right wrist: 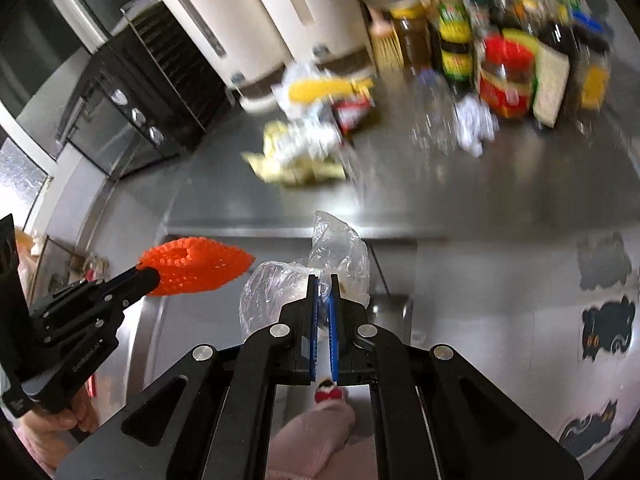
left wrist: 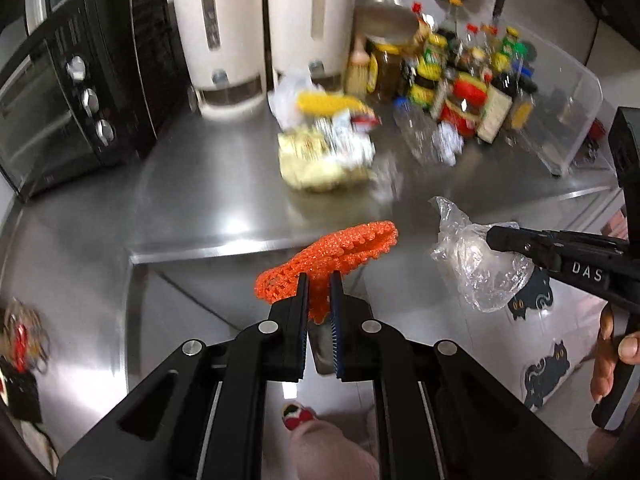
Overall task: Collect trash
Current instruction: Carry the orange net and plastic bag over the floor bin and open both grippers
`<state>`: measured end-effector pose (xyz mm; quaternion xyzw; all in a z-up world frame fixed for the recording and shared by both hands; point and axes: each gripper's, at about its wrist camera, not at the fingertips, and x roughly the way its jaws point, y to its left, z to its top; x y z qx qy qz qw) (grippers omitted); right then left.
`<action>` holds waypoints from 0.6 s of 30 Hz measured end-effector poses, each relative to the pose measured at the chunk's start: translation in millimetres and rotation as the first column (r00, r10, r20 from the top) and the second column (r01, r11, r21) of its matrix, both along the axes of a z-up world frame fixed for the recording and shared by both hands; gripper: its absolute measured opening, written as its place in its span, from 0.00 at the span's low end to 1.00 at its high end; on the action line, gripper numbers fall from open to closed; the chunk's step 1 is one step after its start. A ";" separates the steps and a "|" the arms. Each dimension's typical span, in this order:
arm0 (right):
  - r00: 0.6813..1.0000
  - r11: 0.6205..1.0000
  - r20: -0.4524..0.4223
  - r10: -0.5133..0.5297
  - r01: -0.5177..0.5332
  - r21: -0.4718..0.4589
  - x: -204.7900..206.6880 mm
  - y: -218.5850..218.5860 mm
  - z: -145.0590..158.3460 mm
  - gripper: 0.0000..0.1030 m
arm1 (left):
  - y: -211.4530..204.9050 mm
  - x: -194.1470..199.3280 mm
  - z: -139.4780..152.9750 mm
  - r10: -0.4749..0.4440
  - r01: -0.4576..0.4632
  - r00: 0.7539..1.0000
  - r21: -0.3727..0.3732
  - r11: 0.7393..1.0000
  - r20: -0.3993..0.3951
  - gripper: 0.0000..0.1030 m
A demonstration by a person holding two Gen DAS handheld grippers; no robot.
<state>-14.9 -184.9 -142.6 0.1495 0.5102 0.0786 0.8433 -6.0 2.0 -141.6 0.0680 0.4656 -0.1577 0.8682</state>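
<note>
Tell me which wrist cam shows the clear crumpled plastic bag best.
Left wrist: the clear crumpled plastic bag shows almost whole, side-on, pinched by the right gripper. The right wrist view has the bag partly hidden behind that gripper's own fingers.

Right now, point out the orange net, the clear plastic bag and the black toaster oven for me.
orange net (left wrist: 344,250): left wrist view, middle of the mesh ahead of the fingers.
clear plastic bag (right wrist: 276,284): right wrist view, crumpled bulge left of the fingers.
black toaster oven (left wrist: 52,120): left wrist view, glass door.
</note>
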 end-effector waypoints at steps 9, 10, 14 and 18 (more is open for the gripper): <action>0.986 0.999 -0.164 -0.032 0.026 -0.036 -9.7 -0.1 -108.2 0.06 | -15.7 -6.5 -104.8 -0.009 0.008 0.990 -0.008 1.000 -0.144 0.08; 0.984 0.999 -0.173 -0.036 0.029 -0.041 -7.7 0.0 -117.6 0.06 | -17.4 -3.1 -119.0 -0.006 0.004 0.987 -0.010 1.000 -0.161 0.08; 0.972 0.998 -0.229 -0.049 0.039 -0.051 5.1 -0.3 -171.3 0.06 | -24.9 11.8 -171.4 0.009 -0.012 0.972 -0.011 1.000 -0.234 0.08; 0.961 0.996 -0.268 -0.065 0.048 -0.070 17.9 -2.8 -214.1 0.06 | -31.8 27.2 -216.9 0.000 -0.009 0.958 -0.030 1.000 -0.285 0.08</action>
